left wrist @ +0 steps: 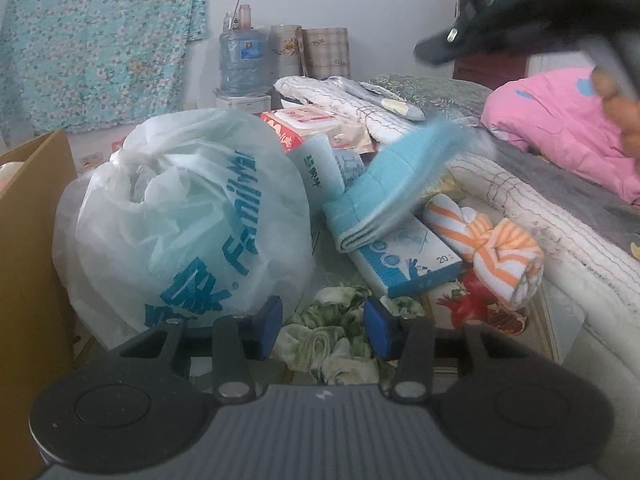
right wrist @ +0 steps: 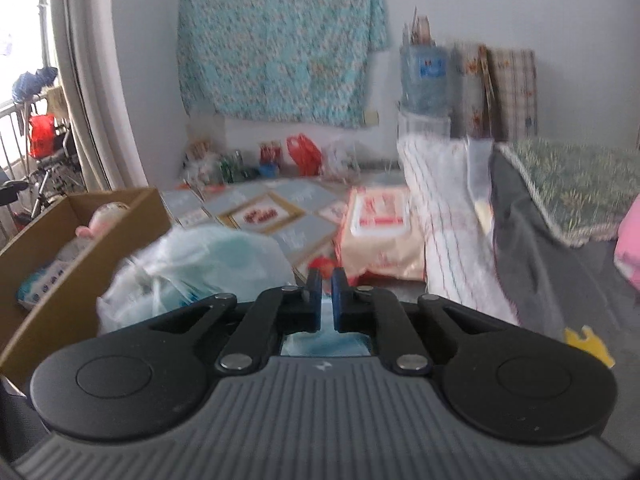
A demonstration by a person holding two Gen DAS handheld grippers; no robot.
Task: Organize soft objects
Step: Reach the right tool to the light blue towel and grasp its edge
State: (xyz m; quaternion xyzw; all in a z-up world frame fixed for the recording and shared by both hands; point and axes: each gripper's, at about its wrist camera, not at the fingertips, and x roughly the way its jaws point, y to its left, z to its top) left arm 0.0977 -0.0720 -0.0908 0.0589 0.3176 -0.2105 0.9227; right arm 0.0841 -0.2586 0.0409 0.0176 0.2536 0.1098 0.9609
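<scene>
In the left wrist view a crumpled green-and-white cloth [left wrist: 332, 336] lies low in front, and my left gripper [left wrist: 323, 329] has its blue pads pressed against its two sides. A light-blue towel [left wrist: 396, 176] slants up from the pile, its upper end blurred. In the right wrist view my right gripper [right wrist: 326, 300] is shut, with a strip of that blue towel [right wrist: 326, 344] showing under its fingers. Its black frame [left wrist: 436, 46] is blurred at the top right of the left wrist view. An orange-striped cloth [left wrist: 496, 248] lies to the right.
A knotted white plastic bag [left wrist: 180, 220] stands left of the cloths, with an open cardboard box [right wrist: 80, 248] beside it. A blue carton [left wrist: 408, 260] and a wet-wipes pack [right wrist: 380, 232] lie in the pile. A white quilted mattress edge [left wrist: 560, 240] and pink bedding [left wrist: 560, 128] line the right.
</scene>
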